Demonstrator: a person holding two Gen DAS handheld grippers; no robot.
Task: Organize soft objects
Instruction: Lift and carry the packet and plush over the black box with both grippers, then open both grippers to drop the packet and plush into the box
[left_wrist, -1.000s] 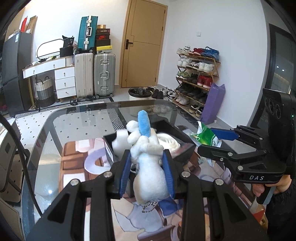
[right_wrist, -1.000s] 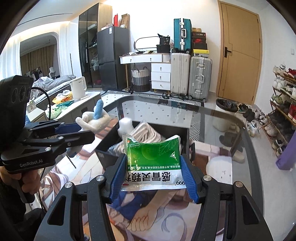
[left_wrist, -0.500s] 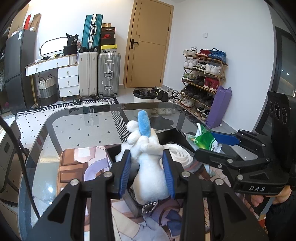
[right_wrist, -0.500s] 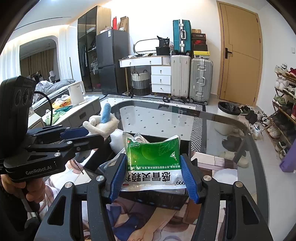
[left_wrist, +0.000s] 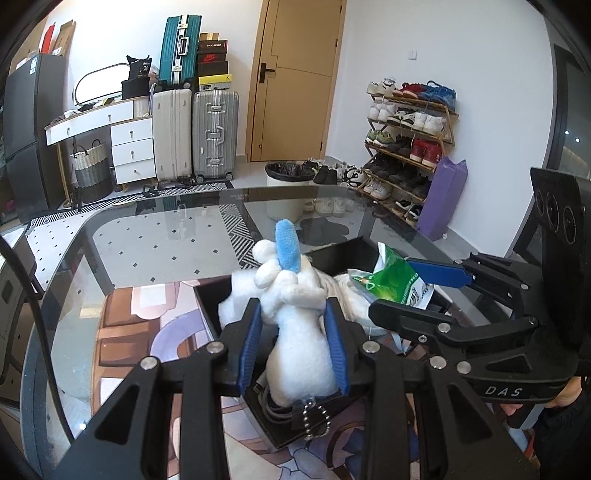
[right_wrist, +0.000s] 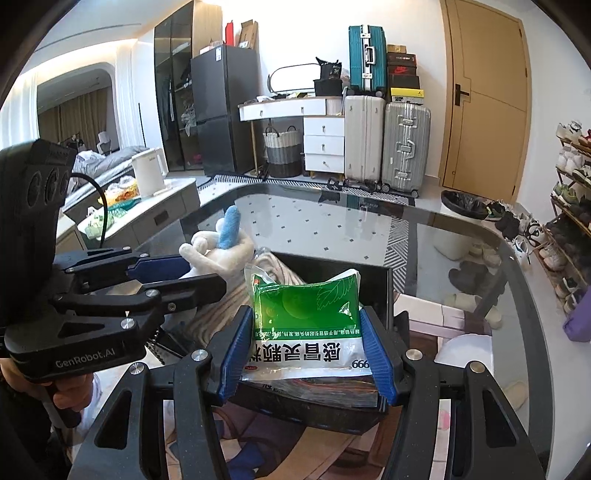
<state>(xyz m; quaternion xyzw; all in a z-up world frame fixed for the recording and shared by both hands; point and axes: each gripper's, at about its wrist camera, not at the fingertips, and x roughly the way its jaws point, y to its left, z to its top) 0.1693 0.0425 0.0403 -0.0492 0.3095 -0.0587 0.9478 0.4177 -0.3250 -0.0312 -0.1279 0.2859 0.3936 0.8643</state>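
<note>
Left gripper (left_wrist: 293, 347): blue-padded fingers closed onto the body of a white plush toy (left_wrist: 295, 314), pads pressing both flanks. The toy stands upright between them, a blue ear or horn pointing up and a small ball chain hanging from its near end. In the right wrist view the same gripper (right_wrist: 177, 275) enters from the left with the plush toy (right_wrist: 218, 251) projecting past its tips.

Right gripper (right_wrist: 308, 349): fingers closed on a green and white sachet (right_wrist: 306, 325) printed with Chinese characters, gripped at both side edges and held flat-on to the camera. In the left wrist view this gripper (left_wrist: 421, 291) enters from the right, the sachet (left_wrist: 391, 286) crumpled between its tips.

Directly below and just beyond both held items sits a black open box (right_wrist: 384, 291), seen also in the left view (left_wrist: 207, 299). It holds pale soft items (left_wrist: 347, 288); their exact nature cannot be determined. Both the toy and the sachet are above the box; contact with its contents cannot be confirmed.

The box rests on an illustrated mat (left_wrist: 122, 332), which lies on a glass table (left_wrist: 155, 236).

Far side of the room: suitcases (left_wrist: 195, 125), white drawers (left_wrist: 131, 147), a wooden door (left_wrist: 291, 74), a bin (left_wrist: 288, 181) and a shoe rack (left_wrist: 406, 136) at right. The right view adds a white kettle (right_wrist: 149, 171) on a counter at left.
</note>
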